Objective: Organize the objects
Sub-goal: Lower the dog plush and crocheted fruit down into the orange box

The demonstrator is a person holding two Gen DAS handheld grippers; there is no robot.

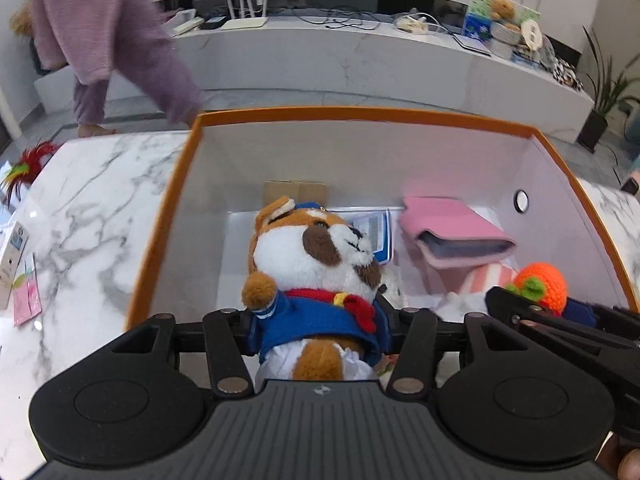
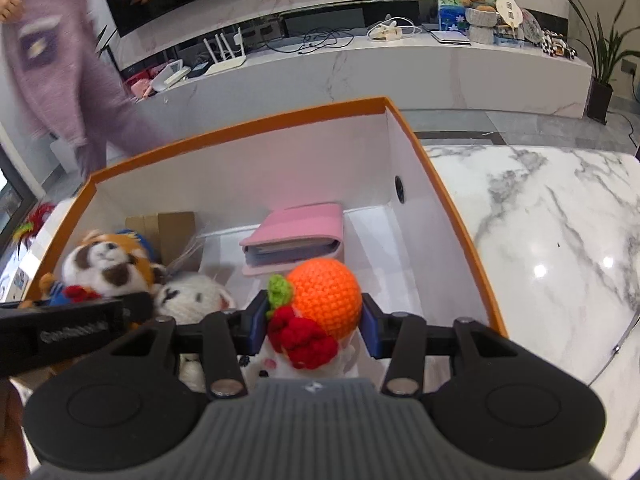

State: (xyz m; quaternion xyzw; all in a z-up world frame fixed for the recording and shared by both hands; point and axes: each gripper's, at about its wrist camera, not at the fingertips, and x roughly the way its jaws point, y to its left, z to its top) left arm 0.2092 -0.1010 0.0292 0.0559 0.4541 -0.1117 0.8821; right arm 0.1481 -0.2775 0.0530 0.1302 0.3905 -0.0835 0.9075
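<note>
Left gripper (image 2: 60,336) with blurred white lettering, unreadable, dog plush (image 1: 316,280) in jaws

i read the plush dog (image 1: 316,264) as fuzzy pile fabric, with a blue felt-like jacket and a red cloth scarf. the crocheted orange (image 2: 325,298) shows coarse knitted yarn, matt, with a green yarn leaf. the pink wallet (image 2: 296,236) looks soft and matt, like suede or felt. the box (image 1: 360,114) is smooth white card inside with a matt orange rim. the table (image 2: 552,240) is polished marble, glossy with 2 bright reflections. the left gripper (image 1: 318,320) and right gripper (image 2: 316,322) are matt black plastic with ribbed tops and small metal pins.
</note>
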